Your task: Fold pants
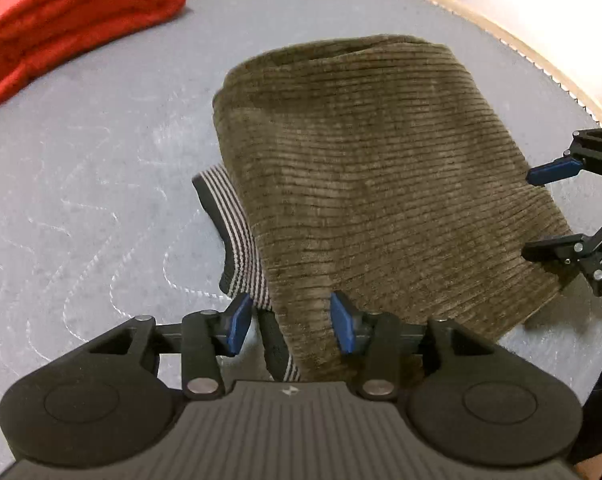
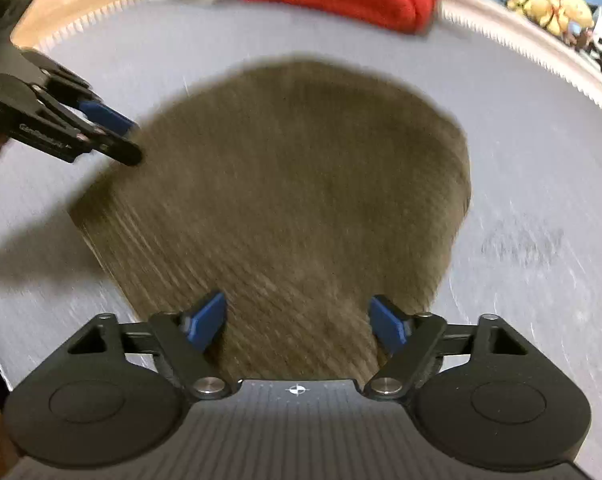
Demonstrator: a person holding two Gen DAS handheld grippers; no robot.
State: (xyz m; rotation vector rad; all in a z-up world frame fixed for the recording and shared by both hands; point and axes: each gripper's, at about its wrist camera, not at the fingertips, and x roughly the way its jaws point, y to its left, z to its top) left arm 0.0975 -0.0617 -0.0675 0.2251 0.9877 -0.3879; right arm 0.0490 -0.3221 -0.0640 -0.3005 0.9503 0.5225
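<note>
Ribbed olive corduroy pants, folded rectangle

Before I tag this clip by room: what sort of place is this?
Probably a bedroom: the olive pants lie on a quilted grey mattress, with a folded red garment and stuffed toys nearby.

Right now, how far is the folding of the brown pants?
Done: the brown pants lie as a compact folded bundle on the grey pad. In hand: nothing; left tool and right tool are open over its near edge. Left: tucking the striped waistband that sticks out.
</note>
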